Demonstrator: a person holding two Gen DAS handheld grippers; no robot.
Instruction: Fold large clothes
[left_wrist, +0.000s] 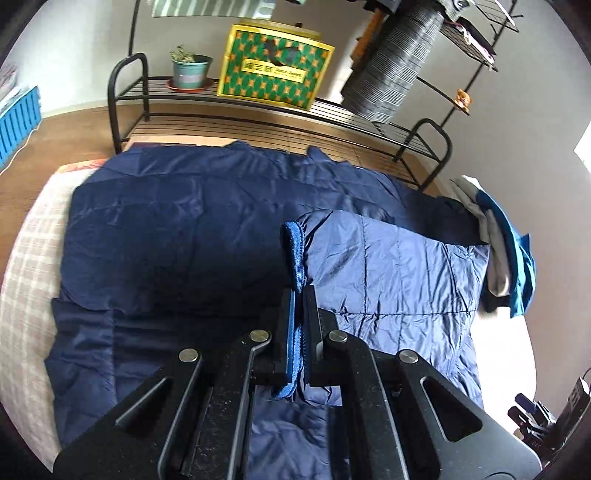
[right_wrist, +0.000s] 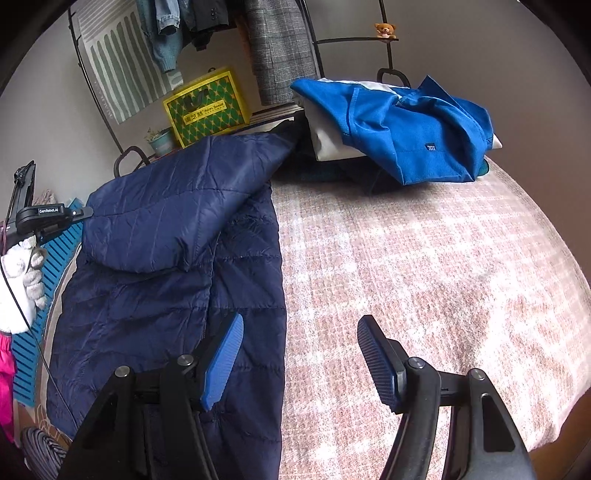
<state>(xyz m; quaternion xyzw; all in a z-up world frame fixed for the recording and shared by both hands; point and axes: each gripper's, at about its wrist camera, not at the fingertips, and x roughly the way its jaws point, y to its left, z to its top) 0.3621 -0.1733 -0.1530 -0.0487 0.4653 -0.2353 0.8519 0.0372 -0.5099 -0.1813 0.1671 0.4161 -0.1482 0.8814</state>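
Observation:
A navy quilted puffer jacket (left_wrist: 177, 236) lies spread on the checked bed cover (left_wrist: 26, 251). My left gripper (left_wrist: 300, 325) is shut on the ribbed blue cuff (left_wrist: 295, 258) of a sleeve (left_wrist: 388, 266) and holds it folded across the jacket's body. In the right wrist view the jacket (right_wrist: 170, 258) lies at the left with the sleeve laid over it. My right gripper (right_wrist: 299, 354) is open and empty, low over the jacket's right edge and the bed cover (right_wrist: 424, 266).
A blue garment (right_wrist: 406, 136) lies on a white pillow (right_wrist: 325, 136) at the bed's far end. A black metal rack (left_wrist: 258, 110) behind the bed holds a green-yellow box (left_wrist: 273, 72) and a potted plant (left_wrist: 190, 68). A blue crate (left_wrist: 18, 118) stands at the left.

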